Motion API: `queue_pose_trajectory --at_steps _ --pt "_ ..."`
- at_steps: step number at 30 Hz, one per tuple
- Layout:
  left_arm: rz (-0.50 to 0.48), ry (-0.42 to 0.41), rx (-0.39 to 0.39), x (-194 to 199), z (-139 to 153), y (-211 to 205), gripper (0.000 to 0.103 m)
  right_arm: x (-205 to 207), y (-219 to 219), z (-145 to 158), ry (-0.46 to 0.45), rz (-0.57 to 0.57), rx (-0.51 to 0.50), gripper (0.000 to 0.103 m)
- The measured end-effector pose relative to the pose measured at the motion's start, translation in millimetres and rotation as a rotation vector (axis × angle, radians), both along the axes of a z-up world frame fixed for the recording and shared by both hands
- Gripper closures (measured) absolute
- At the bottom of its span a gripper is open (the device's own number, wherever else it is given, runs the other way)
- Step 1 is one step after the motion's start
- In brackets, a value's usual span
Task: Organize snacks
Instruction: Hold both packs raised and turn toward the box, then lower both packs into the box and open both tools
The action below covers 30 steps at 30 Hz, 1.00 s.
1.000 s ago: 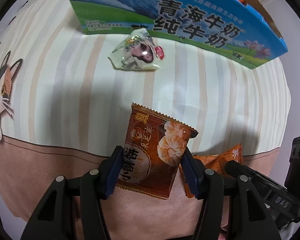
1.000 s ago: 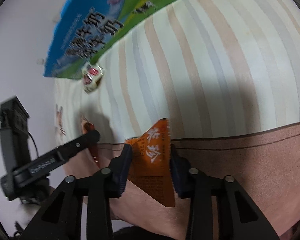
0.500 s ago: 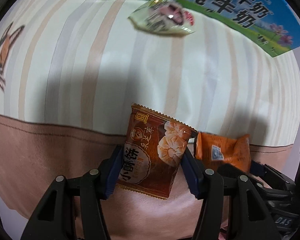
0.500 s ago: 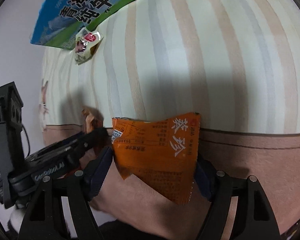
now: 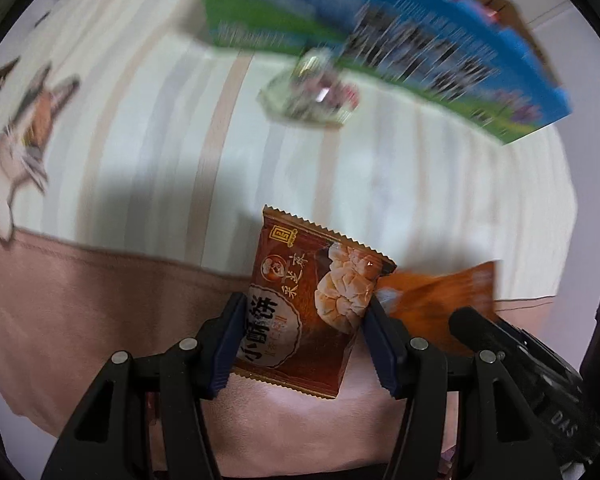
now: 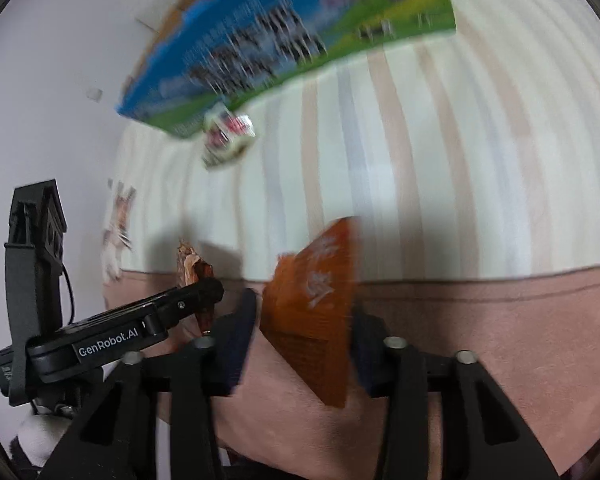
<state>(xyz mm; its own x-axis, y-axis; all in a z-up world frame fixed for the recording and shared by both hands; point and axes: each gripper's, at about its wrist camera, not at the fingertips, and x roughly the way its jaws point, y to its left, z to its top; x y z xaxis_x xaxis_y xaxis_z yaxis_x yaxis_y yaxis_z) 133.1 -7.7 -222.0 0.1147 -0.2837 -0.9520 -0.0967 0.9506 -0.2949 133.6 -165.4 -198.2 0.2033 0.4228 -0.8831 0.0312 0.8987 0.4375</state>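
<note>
The left gripper (image 5: 304, 340) is pinching a brown packet (image 5: 312, 304), the right gripper (image 6: 304, 344) an orange packet (image 6: 312, 300), neither boxed yet, while a pale packet (image 5: 312, 92) is waiting by the milk carton (image 5: 380, 36).

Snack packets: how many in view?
3. Brown packet in the left hand-held gripper, orange packet in the right hand-held gripper, pale packet lying by the milk box. The box may hide more.

Left gripper (image 5: 304, 344) clamped on a brown pastry snack packet (image 5: 312, 304) above a striped cloth with pink border (image 5: 100, 184); orange snack packet (image 5: 440, 300) just beside it at the right gripper (image 5: 480, 332); blurred clear-wrapped snack (image 5: 312, 92) near a blue-green milk carton box (image 5: 380, 40); cat print (image 5: 16, 152) at left.
</note>
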Motion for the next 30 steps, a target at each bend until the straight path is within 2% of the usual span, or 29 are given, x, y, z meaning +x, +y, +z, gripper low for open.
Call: queue_pose_trajectory --at_steps 5,8,10,11,13,17,21,24,26,27,30 --pt "-0.033 -0.098 -0.014 15 44 7 0.048 13 -20 30 -0.048 0.028 0.023 0.062" --pt "-0.05 -0.129 0.027 24 51 6 0.048 21 -11 31 -0.027 0.08 -0.068 0.058" --pt "-0.044 -0.111 0.033 25 44 6 0.048 23 3 33 -0.022 0.127 -0.152 0.017" --pt "-0.035 -0.094 0.039 26 37 5 0.048 23 5 33 -0.009 0.128 -0.174 0.014" --pt "-0.02 -0.066 0.05 28 21 0 0.048 21 -6 28 0.06 0.067 -0.101 0.014" --pt "0.024 -0.007 0.06 20 -9 7 0.048 4 -34 -20 0.297 -0.19 0.172 0.014" --pt "0.069 0.038 0.048 10 -30 21 0.048 -7 -41 -51 0.357 -0.336 0.252 0.014" --pt "0.079 0.053 0.052 8 -41 26 0.048 9 -27 -64 0.342 -0.359 0.183 0.016" --pt "0.079 0.058 0.062 7 -47 28 0.048 25 -11 -71 0.333 -0.301 0.072 0.04" --pt "0.079 0.061 0.066 7 -49 29 0.048 30 0 -75 0.334 -0.248 0.003 0.046" --pt "0.083 0.063 0.066 5 -55 31 0.048 37 24 -71 0.291 -0.108 -0.126 0.052"
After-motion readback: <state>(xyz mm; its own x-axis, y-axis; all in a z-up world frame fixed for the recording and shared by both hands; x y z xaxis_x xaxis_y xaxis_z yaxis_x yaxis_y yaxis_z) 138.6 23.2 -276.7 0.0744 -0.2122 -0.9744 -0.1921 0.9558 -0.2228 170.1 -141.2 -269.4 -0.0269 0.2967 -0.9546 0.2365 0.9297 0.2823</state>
